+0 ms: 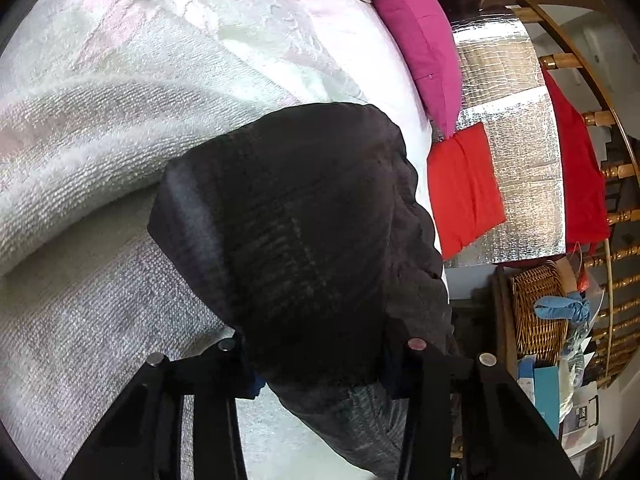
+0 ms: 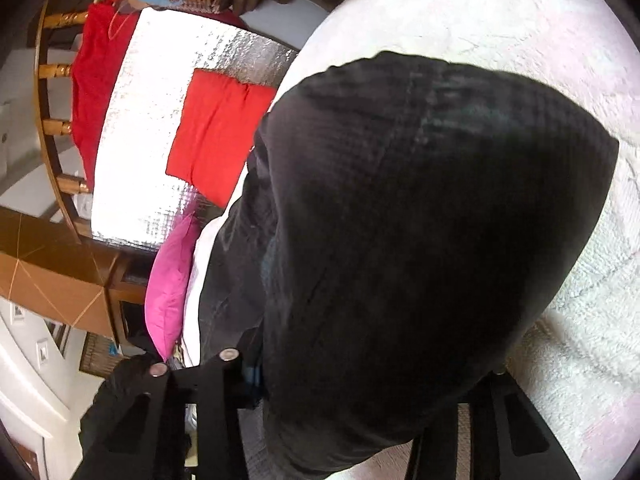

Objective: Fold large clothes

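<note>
A large black garment [image 1: 312, 232] hangs folded over my left gripper [image 1: 320, 364], which is shut on its edge; the cloth hides the fingertips. It drapes above a white textured bed cover [image 1: 100, 140]. In the right wrist view the same black garment [image 2: 420, 220] fills the middle and drapes over my right gripper [image 2: 360, 380], which is shut on it; its right finger is mostly hidden by cloth. The white bed cover [image 2: 560, 60] lies behind.
A pink cushion [image 1: 420, 40] and a red cushion [image 1: 464, 188] lie at the bed's edge by a silver foil mat [image 1: 516, 120]. A wicker basket [image 1: 536, 312], a red cloth [image 1: 576, 168] on a wooden railing and clutter stand beyond.
</note>
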`<state>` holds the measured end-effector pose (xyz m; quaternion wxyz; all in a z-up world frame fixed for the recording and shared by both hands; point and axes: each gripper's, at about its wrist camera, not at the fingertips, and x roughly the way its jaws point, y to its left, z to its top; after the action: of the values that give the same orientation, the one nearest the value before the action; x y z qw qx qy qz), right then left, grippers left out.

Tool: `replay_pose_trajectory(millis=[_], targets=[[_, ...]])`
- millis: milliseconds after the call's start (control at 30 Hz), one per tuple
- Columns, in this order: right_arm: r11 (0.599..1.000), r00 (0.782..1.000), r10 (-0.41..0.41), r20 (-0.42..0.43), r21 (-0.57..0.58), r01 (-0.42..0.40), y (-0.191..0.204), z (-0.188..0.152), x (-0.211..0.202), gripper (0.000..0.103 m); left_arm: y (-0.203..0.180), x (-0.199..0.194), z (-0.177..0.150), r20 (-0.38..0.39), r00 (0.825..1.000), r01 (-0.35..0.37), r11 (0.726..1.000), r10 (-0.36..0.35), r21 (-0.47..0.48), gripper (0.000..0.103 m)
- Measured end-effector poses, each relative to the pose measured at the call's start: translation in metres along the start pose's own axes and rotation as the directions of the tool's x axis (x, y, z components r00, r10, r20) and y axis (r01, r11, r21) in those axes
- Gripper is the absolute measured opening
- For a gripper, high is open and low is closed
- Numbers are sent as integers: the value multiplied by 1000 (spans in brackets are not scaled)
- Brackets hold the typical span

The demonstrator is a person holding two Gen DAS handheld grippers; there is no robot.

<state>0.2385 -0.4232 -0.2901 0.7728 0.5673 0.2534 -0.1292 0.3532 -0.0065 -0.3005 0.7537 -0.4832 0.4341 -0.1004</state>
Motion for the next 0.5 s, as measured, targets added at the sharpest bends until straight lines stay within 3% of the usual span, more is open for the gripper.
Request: replay_pose_trajectory(millis=[500], targets=[[989,1000,-1,-10,-145,-1,15,-12,-44,37,17,-44,-27,-14,1000,4,1000,-3,25,37]])
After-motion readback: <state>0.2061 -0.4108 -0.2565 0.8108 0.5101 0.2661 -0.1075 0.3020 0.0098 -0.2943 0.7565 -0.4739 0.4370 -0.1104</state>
